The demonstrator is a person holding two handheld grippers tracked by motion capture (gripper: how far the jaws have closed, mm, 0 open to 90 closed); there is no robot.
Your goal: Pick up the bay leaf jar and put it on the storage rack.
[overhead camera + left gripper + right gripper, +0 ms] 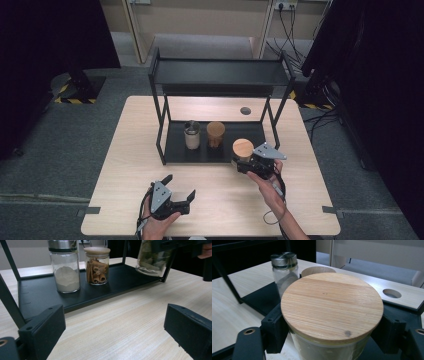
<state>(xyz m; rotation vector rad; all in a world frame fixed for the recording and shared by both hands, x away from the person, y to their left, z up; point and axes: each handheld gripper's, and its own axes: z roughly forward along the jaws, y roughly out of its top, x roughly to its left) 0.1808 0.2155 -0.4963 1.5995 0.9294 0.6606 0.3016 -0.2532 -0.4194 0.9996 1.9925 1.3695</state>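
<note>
Wood-lidded jar [243, 149] upright in right gripper [246, 163].

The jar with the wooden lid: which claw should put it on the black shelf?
Right. The right claw already grips the jar beside the shelf tray. The left claw sits open and empty, farther away.

Three jars [243, 148], one rack [220, 75]
</note>
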